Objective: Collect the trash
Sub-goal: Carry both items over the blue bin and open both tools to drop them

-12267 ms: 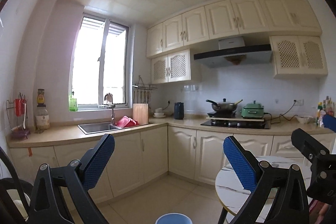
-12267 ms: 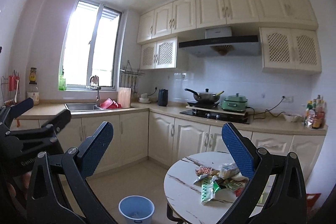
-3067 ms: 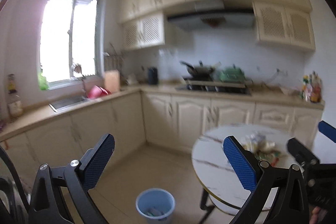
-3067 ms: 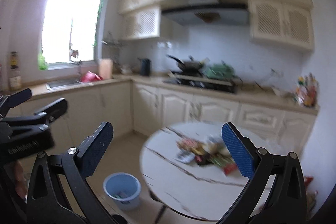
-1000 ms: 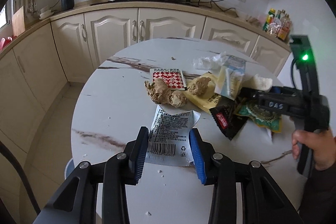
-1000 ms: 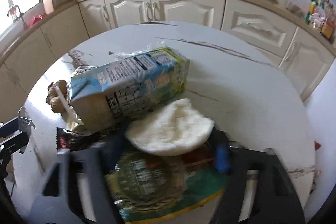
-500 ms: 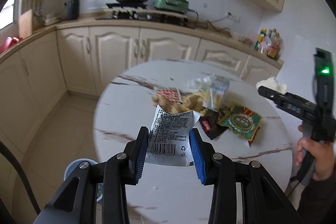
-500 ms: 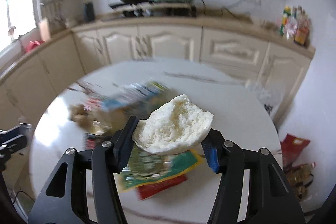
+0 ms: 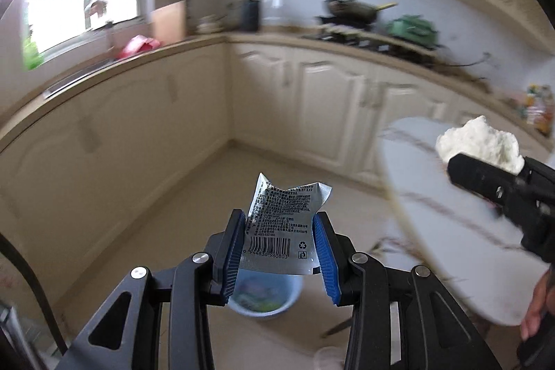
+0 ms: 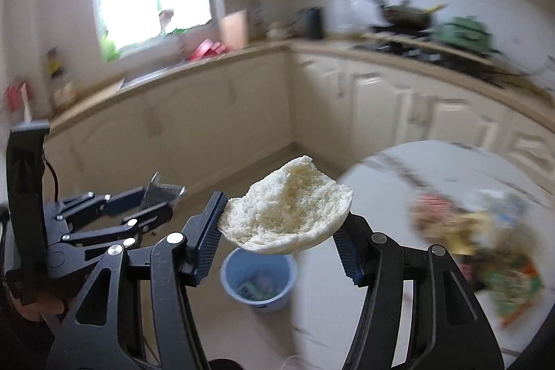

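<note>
The left gripper [image 9: 280, 243] is clamped on a crumpled silver wrapper [image 9: 282, 227], its blue pads pressing both edges, barcode side facing the camera. The right gripper [image 10: 282, 243] grips a torn half of a white bun [image 10: 286, 208] between its pads, cut side up. Both are held in the air over the tiled floor [image 9: 194, 214], the wrapper and bun clear of any surface. Directly below and beyond the fingers stands a blue bucket [image 10: 258, 280] on the floor with some trash already inside; in the left wrist view it is half hidden behind the wrapper and the fingers. To the right is the round marble table [image 10: 385, 200], where a blurred heap of wrappers [image 10: 485, 241] lies. Cream cabinets [image 9: 312, 106] run along the back under a counter with a sink [image 10: 152, 75], a cutting board [image 9: 169, 19], a kettle [image 9: 250, 14], a wok [image 10: 406, 14] and a green pot [image 10: 464, 33].
</note>
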Tool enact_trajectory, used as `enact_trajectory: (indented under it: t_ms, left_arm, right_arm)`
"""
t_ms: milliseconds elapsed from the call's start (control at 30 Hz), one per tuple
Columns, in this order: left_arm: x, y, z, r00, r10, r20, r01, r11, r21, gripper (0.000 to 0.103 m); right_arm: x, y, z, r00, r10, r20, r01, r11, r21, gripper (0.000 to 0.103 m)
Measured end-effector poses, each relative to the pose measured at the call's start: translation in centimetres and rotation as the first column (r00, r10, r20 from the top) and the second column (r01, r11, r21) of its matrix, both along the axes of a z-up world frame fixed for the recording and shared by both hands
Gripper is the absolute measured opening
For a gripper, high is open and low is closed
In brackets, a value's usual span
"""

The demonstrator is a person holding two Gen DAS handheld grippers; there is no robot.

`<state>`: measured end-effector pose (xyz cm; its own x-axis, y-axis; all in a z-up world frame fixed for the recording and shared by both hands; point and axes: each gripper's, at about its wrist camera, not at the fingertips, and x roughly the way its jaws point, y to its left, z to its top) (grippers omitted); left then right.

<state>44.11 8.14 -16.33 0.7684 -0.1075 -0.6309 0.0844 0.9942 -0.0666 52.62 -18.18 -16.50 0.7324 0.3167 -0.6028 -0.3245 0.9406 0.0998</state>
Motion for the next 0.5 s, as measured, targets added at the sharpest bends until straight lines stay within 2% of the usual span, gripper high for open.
enact_trajectory:
  t_ms: [133,267,333,400,500]
  left_arm:
    - [1.6,3.8,-4.1,0.993,0.076,-0.096,-0.074,0.997,0.026,0.036]
    - [4.3,6.6,-9.5,0.968,0.097,-0.231,-0.102,0.995,-0.013,0.036]
    - [5.7,7.5,-11.9,0.953,0.101,-0.285,-0.108,0.994,-0.01,0.036]
    - [7.3,7.9,-14.7,0.934,0.091,-0.346,-0.105,0.994,-0.022,0.036]
    - [9.5,8.2,-17.8,0.908,0.08,-0.411,-0.102,0.994,-0.032,0.036]
  right_arm:
    - [2.9,7.5,-4.8,0.994,0.082,-0.076,-0.086,0.995,-0.057,0.056]
    - [6.3,11.5,-10.0,0.981,0.082,-0.173,-0.099,0.991,-0.091,0.056]
    - [7.4,12.5,-12.3,0.976,0.072,-0.204,-0.094,0.991,-0.1,0.056]
    - [9.6,13.4,-15.8,0.96,0.065,-0.271,-0.096,0.99,-0.102,0.056]
    - [11.5,13.0,-19.7,0.937,0.045,-0.346,-0.083,0.992,-0.097,0.056]
